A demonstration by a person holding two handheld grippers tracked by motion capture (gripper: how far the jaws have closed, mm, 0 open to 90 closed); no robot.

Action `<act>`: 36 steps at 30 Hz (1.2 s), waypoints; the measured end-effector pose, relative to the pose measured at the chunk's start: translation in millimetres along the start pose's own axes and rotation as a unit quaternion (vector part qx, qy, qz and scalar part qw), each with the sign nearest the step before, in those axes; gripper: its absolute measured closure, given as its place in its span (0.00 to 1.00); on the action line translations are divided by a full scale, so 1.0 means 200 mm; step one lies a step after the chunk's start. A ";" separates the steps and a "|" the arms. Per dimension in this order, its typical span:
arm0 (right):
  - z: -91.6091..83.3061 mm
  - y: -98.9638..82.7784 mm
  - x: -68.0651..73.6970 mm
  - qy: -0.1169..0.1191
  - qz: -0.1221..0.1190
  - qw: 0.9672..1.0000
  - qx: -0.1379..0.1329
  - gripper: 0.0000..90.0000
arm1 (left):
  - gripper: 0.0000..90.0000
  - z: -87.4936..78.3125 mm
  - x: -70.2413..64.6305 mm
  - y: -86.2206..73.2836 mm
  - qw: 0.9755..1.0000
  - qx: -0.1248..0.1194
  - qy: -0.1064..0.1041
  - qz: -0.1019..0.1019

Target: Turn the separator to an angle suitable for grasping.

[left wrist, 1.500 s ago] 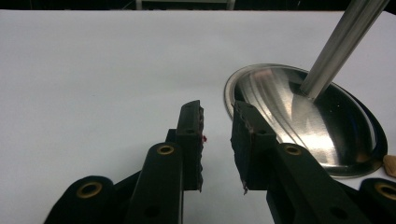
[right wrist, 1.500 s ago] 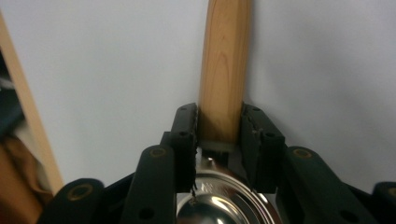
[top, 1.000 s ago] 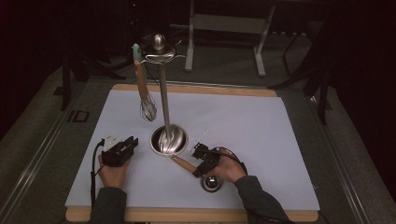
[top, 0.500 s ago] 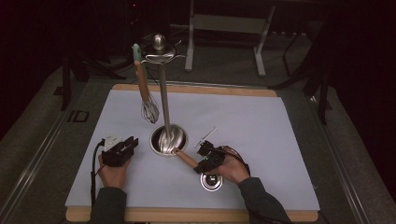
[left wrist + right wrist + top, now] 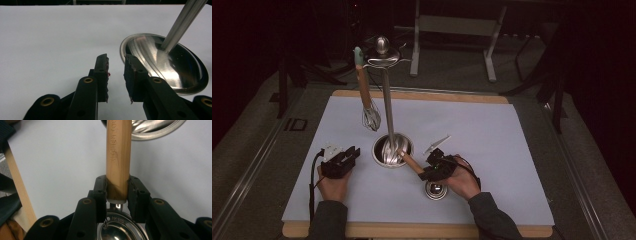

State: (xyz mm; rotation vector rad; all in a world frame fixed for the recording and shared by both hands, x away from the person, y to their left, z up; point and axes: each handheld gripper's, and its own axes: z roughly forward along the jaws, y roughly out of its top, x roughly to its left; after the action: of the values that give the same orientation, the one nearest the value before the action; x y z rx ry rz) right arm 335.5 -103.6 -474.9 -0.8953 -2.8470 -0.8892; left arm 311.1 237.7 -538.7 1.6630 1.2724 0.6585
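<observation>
While our right gripper (image 5: 117, 188) clamps the wooden handle (image 5: 118, 152) of a ladle (image 5: 436, 189), its tip nears the stand's base (image 5: 392, 150); our left gripper (image 5: 116, 75) rests beside that base. Its jaws stand partly open, holding nothing.

High view: fixed above the near edge of the table (image 5: 512, 130), facing forward and down; far off, whole top in frame, both forearms entering from the bottom.

Left gripper view: rides on the left tongs (image 5: 116, 75), low over the table, looking along its jaws toward the stand base (image 5: 172, 65) and pole (image 5: 182, 22); very close, far edge at top of frame.

Right gripper view: rides on the right tongs (image 5: 117, 192), looking along its jaws and a wooden handle (image 5: 118, 155) toward the same base (image 5: 150, 130); near edge at left of frame.

Shared: all three views take in the stand base (image 5: 392, 150), mid-table.
</observation>
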 end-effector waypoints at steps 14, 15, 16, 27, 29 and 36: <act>-0.07 0.01 0.01 -0.015 -0.003 0.999 -0.039 0.79 | 0.81 0.00 0.00 0.00 1.000 0.003 0.000 0.001; -0.07 0.01 0.02 -0.017 -0.004 0.999 -0.043 0.79 | 0.81 0.00 0.00 0.00 1.000 0.003 0.000 0.001; -0.07 0.02 0.02 -0.018 -0.005 0.999 -0.045 0.79 | 0.81 0.00 0.00 0.00 1.000 0.002 0.000 0.001; -0.13 0.04 0.05 -0.038 -0.019 0.997 -0.070 0.79 | 0.81 0.00 0.00 0.00 1.000 0.003 0.001 0.002; -0.14 0.04 0.05 -0.039 -0.021 0.996 -0.072 0.79 | 0.81 0.00 0.00 0.00 1.000 0.003 0.001 0.002; -0.15 0.05 0.05 -0.042 -0.021 0.995 -0.083 0.79 | 0.81 0.00 0.00 0.00 1.000 0.003 0.001 0.003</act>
State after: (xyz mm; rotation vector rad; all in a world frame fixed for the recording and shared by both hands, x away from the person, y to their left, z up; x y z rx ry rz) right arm 328.6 -109.0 -442.6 -0.9111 -2.9081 -1.1339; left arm 311.3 237.0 -538.6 1.6714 1.2719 0.6611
